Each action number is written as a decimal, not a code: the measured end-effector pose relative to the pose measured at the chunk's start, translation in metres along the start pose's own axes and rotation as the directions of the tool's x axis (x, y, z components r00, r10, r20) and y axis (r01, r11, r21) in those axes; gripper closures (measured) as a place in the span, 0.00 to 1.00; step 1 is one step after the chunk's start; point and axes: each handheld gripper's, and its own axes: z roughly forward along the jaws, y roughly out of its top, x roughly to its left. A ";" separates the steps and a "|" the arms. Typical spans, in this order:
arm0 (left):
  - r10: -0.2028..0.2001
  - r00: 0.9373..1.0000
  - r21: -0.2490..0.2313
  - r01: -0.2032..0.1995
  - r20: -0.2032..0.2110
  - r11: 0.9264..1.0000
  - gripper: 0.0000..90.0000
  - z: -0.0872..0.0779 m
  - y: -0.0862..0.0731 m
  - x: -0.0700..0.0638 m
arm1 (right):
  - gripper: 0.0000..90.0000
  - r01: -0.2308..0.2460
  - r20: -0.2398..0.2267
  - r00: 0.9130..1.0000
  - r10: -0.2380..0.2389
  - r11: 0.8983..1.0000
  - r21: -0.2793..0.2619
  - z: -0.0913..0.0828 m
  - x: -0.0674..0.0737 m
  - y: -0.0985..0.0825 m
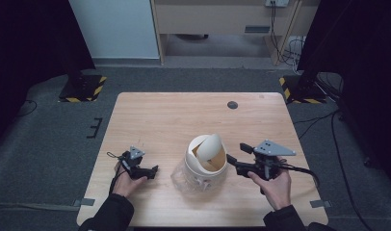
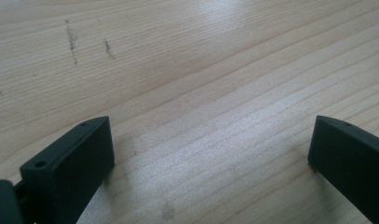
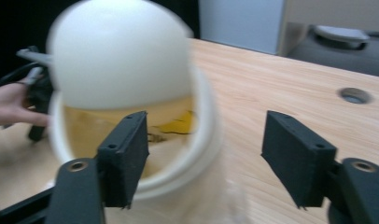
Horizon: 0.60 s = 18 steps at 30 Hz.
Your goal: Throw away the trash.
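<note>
White bin (image 1: pixel 205 166) with swing lid (image 1: pixel 214 147) tilted open, yellow-brown scrap inside; stands on wooden table (image 1: pixel 184 115), near front edge, about mid-width. Clear bag liner bunched around bin base. Right gripper (image 1: pixel 234 156) just right of bin, jaws wide apart, nothing between pads, not touching bin. Right gripper view: bin rim (image 3: pixel 197 154) close ahead, left of jaw gap, blurred. Left gripper (image 1: pixel 152 171) left of bin, apart, resting low on table; jaws wide open, empty, bare wood (image 2: pixel 201 93) between. Round cable hole (image 1: pixel 232 105) far behind bin.
</note>
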 end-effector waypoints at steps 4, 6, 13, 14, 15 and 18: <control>0.000 1.000 -0.001 0.000 0.000 1.000 0.00 0.000 0.000 0.000 | 0.28 -0.038 0.069 0.997 0.037 0.999 0.002 -0.007 -0.025 -0.014; -0.001 1.000 -0.001 0.001 0.000 1.000 0.00 0.000 0.000 0.000 | 0.25 -0.054 0.095 0.994 0.052 0.998 0.013 -0.007 -0.036 -0.021; 0.000 1.000 -0.001 0.000 -0.001 1.000 0.00 0.000 0.000 0.000 | 0.19 -0.114 0.184 0.978 0.097 0.990 0.084 -0.001 -0.075 -0.050; 0.000 1.000 -0.001 0.000 -0.001 1.000 0.00 0.000 0.000 0.000 | 0.19 -0.124 0.195 0.976 0.102 0.987 0.103 0.001 -0.081 -0.056; 0.000 1.000 -0.001 0.000 -0.001 1.000 0.00 0.000 0.000 0.000 | 0.19 -0.127 0.200 0.974 0.102 0.985 0.114 0.003 -0.084 -0.059; 0.000 1.000 -0.001 0.000 -0.001 1.000 0.00 0.000 0.000 0.000 | 0.17 -0.119 0.224 0.971 0.082 0.980 0.158 0.008 -0.097 -0.069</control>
